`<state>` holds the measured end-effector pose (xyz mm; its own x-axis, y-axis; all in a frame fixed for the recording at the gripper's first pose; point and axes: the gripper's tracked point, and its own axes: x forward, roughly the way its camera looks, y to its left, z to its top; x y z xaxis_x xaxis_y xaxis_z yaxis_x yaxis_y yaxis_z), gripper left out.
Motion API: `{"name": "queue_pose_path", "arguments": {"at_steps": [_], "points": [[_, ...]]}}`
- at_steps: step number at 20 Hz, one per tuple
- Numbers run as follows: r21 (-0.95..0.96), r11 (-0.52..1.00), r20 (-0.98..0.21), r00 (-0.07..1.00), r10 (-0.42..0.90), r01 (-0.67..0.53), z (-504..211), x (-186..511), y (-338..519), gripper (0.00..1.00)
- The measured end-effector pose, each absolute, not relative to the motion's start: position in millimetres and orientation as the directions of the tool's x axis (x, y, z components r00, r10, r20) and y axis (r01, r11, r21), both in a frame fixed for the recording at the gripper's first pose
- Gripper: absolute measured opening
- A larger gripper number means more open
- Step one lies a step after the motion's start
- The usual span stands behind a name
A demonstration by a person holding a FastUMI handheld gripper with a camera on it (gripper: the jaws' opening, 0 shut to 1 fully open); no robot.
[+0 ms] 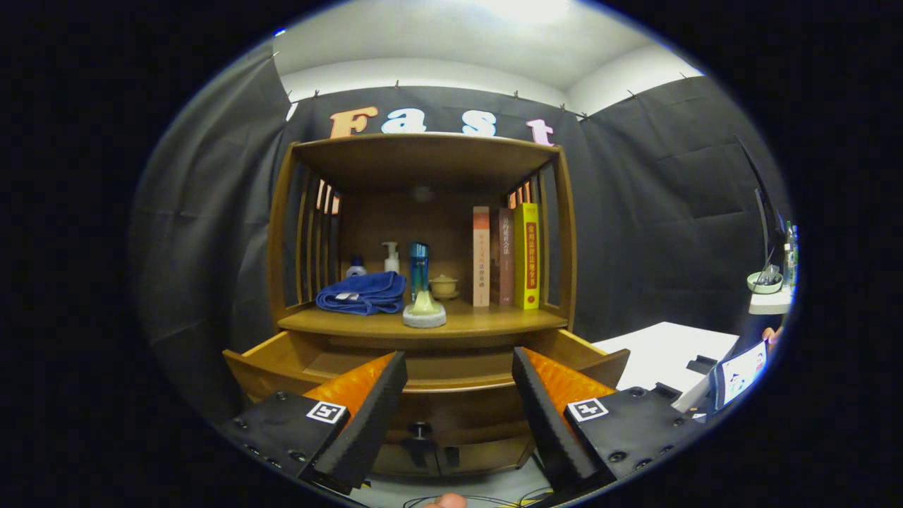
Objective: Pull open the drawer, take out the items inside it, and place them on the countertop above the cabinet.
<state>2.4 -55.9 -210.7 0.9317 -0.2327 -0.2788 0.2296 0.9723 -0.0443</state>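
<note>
The tongs (458, 384) are held wide apart with nothing between them, their two fingers (367, 416) framing the front of the wooden cabinet (282, 233). A fingertip of the person (446, 501) is seen at 6 o'clock, nearest of all, below the tongs. Just ahead, between the fingers, the drawer (451, 381) is seen pulled out toward the tongs; its interior is viewed at a shallow angle and what can be seen of its floor appears bare, though this cannot be told for certain. Under the drawer's front edge a dark knob (421, 428) is seen on the lower cabinet front.

Beyond the drawer, at 12 o'clock from the tongs, the surface (494, 323) above it carries a pale cone-shaped item on a round grey base (424, 311) at its front edge. At 10 o'clock from that item a folded blue towel (362, 293) is laid. Farther back a small bottle (356, 267), a white pump bottle (390, 257), a tall blue bottle (419, 268) and a small lidded cup (444, 286) are ranged. At 2 o'clock three upright books (505, 256) are stood together, the rightmost one yellow.

Well apart at 3 o'clock, a white table (663, 353) is seen beside the cabinet.
</note>
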Motion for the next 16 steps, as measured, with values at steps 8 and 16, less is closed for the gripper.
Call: {"name": "queue_pose_path", "arguments": {"at_steps": [8,16], "points": [[0.001,0.986,-0.332,0.93,-0.156,0.166,-275.4,-6.8,-29.8,0.98],[0.013,0.989,-0.353,0.926,-0.133,0.147,-302.7,-4.4,-28.4,0.98]]}}
